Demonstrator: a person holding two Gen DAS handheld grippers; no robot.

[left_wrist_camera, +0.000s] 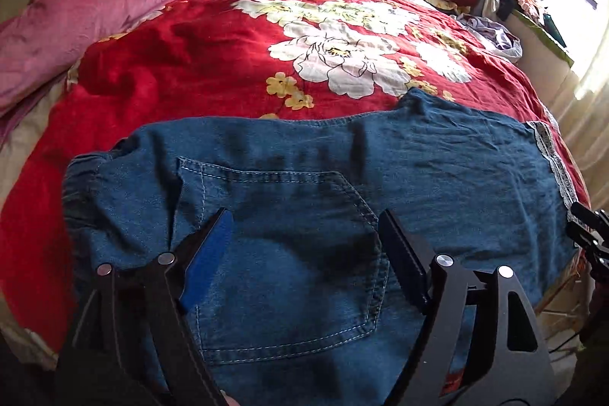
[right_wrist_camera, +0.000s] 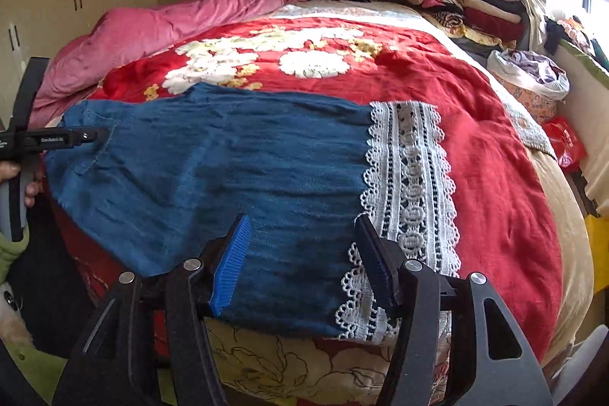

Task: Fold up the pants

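While the blue pants [left_wrist_camera: 304, 177] lie flat across the near end of the red floral bedspread [left_wrist_camera: 190, 63], the left gripper [left_wrist_camera: 306, 238] and right gripper [right_wrist_camera: 302, 246] hover over them, jaws wide, gripping nothing.

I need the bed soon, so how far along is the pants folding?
Done: the blue denim pants lie flat on the red floral blanket, apparently folded lengthwise, back pocket up, lace hem laid out. In hand: nothing; the left gripper and the right gripper stand open above the cloth. Left: the crosswise folds.
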